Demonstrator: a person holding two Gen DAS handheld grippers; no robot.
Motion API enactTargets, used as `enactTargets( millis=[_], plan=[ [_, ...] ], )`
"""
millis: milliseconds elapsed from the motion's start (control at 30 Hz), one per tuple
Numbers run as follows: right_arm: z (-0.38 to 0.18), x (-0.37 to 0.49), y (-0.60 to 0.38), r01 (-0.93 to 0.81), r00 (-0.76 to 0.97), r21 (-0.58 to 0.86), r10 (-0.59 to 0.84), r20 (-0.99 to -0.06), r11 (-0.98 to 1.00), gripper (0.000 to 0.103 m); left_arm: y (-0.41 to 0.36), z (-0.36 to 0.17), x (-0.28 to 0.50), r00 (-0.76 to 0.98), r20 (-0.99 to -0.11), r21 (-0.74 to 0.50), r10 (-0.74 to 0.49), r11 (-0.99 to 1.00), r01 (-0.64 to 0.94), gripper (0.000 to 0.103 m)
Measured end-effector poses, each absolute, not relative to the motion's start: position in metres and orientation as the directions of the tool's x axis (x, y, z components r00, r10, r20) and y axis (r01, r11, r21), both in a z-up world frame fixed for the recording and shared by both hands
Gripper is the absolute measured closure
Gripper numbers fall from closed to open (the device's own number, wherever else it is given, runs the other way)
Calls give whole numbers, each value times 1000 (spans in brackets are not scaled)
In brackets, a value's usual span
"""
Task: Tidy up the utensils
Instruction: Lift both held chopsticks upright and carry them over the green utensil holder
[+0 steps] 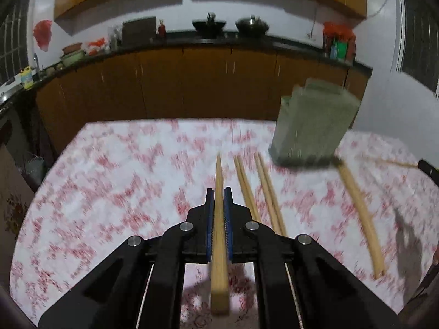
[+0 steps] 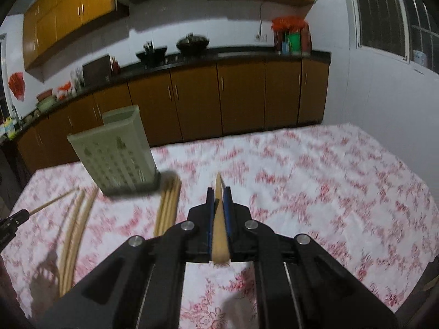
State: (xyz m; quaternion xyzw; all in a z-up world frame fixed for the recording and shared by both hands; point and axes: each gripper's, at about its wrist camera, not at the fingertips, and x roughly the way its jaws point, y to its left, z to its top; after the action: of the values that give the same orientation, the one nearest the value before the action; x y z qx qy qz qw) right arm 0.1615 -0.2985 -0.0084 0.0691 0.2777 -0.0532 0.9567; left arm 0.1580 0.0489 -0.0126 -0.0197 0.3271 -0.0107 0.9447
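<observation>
Above the floral-clothed counter (image 1: pixel 109 164), the left gripper (image 1: pixel 219 192) is clamped on one wooden chopstick (image 1: pixel 219 233) and the right gripper (image 2: pixel 219 192) on another chopstick (image 2: pixel 219 235), while loose chopsticks (image 1: pixel 270 192) lie beside the upright green utensil holder (image 1: pixel 312 123).

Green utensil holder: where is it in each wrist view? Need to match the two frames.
Left wrist: utensil holder stands right of centre, at the table's far side, chopsticks lying in front of it.
Right wrist: utensil holder stands left of centre, at the far table edge, loose chopsticks just right of its base.
Shared landmark: the two dark woks on the back counter.
</observation>
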Motion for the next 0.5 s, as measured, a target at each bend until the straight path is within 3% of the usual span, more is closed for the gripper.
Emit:
enactTargets(
  millis=[267,500],
  plan=[
    [28,154,-297,125,891,107,-64,-449,986,95,63,32,162,853,-521,-93,-7,994,-48,95],
    [95,152,-303,58,956,194,2,-294,979,95,64,100,170,922,-385,-147,-55,989,-3,95]
  ],
)
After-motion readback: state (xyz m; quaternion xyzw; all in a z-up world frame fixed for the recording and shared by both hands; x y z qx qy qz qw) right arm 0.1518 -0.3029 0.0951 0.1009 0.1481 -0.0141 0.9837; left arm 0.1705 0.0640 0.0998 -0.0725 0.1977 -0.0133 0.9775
